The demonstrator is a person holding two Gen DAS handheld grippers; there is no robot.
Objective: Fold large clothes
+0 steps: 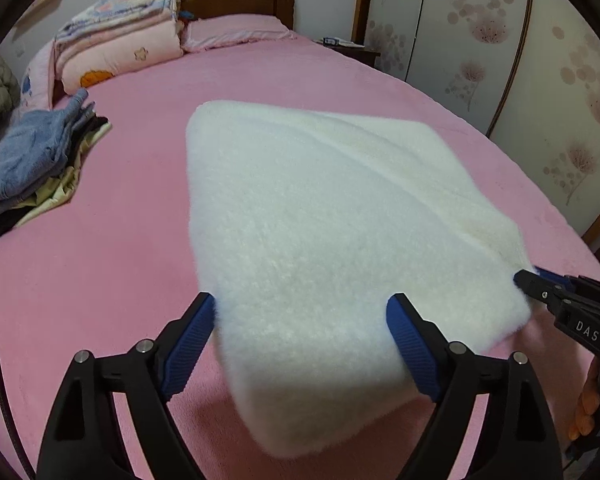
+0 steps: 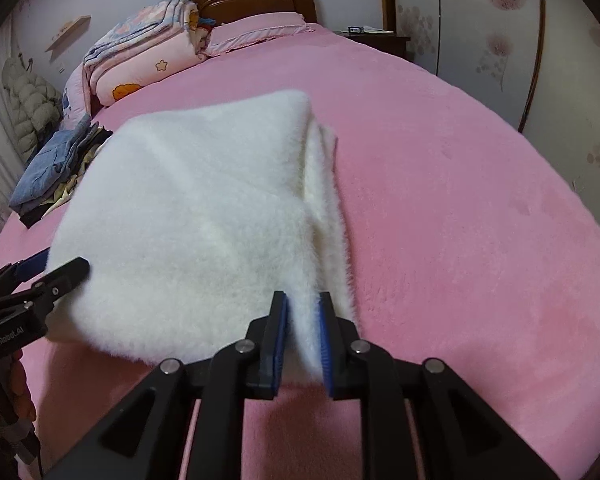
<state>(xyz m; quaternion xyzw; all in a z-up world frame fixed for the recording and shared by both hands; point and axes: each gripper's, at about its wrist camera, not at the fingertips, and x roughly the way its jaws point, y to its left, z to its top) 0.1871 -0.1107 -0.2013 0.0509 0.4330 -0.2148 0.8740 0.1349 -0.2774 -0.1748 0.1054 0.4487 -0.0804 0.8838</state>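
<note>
Now, what we see:
Fluffy white garment (image 1: 320,248): folded, thick and fuzzy, lying mid-bed on the pink bedspread (image 1: 100,280).
Left gripper (image 1: 302,316): we see its jaws wide apart, straddling the near edge.
Right gripper (image 2: 303,312): clamped on the garment's near corner.

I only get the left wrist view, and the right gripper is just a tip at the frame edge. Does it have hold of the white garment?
Observer: Yes. In the right wrist view the right gripper has the near edge of the white garment between its pads, and the fabric fills the gap.
Operator: Is the garment one flat layer on that side?
Observer: No. A narrower under-layer sticks out past the top layer along the right edge.
Operator: How does my left gripper look from over there?
Observer: The left gripper is open, with its fingertips at the garment's near left edge.
</note>
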